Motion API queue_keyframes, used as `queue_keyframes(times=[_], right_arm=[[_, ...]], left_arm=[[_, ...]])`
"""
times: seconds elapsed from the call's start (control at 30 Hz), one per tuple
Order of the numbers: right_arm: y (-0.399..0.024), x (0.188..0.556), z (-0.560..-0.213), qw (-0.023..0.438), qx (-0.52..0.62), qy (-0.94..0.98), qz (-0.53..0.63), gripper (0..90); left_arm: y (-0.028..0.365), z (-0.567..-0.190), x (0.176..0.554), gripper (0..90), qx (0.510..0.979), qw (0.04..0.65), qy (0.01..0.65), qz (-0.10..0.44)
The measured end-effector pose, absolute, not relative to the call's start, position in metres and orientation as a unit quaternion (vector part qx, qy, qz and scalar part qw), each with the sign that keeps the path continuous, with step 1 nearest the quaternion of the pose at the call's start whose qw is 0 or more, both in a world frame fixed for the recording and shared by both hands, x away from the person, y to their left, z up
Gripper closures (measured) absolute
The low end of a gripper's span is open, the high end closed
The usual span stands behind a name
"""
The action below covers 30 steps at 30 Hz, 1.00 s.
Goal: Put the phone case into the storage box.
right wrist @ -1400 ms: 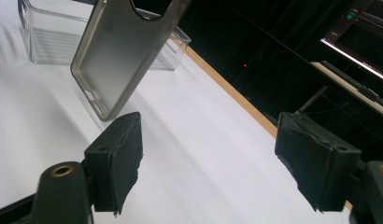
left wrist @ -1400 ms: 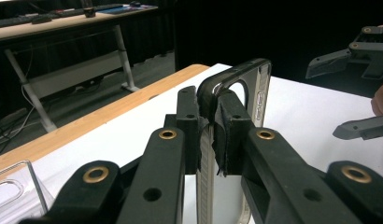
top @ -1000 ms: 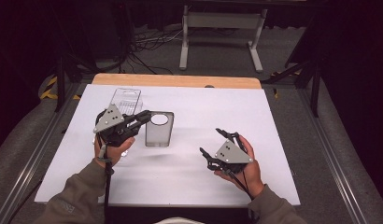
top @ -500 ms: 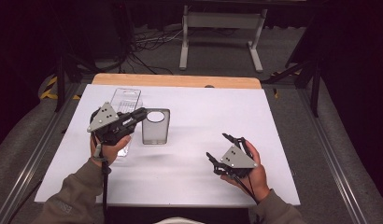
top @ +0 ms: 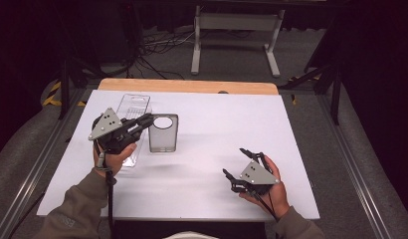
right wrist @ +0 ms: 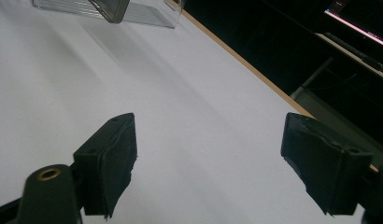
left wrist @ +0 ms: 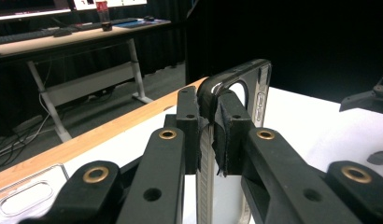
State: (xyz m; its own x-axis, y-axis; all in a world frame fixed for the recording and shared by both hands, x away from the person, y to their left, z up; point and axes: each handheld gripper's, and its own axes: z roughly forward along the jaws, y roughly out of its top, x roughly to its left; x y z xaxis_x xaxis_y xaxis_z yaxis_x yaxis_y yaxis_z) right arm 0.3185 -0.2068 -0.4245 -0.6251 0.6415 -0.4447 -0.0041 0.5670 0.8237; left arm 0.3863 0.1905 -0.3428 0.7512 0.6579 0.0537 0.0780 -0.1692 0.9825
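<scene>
While the left gripper (top: 142, 122) pinches the rim of a smoky transparent phone case (top: 163, 133), the case is carried above the white table (top: 227, 149), near its far left part, and its shadow falls just below it. In the left gripper view the two pads (left wrist: 229, 135) are clenched on the edge of the case (left wrist: 245, 88), close to the corner with the round camera opening, so the case stands on its edge between them.

Just beside this hand, on its left side, a clear plastic tray (top: 133, 105) lies flat on the table; it is probably the packaging of the case. Its long axis runs away from the person, and the long axis of the case in the high view runs almost the same way.

The right gripper (top: 241, 164) is low over the near right part of the table, well apart from the case. Its jaws are spread wide with nothing between them, and the right gripper view shows bare table there, with the case (right wrist: 110, 9) and the tray (right wrist: 147, 16) far off at the top edge.

The case lies to the far left of the right gripper. I judge that the left hand, being much nearer, must do the next placing, and the right one would need a long reach across.
</scene>
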Motion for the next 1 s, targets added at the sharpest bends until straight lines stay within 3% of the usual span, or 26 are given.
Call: queue_keyframes(times=[1.0], right_arm=[[-0.222, 0.309, -0.427, 0.405, 0.207, 0.797, 0.396, 17.6]], left_arm=[[0.208, -0.338, 0.389, 81.7, 0.712, 0.597, 0.262, 0.262]])
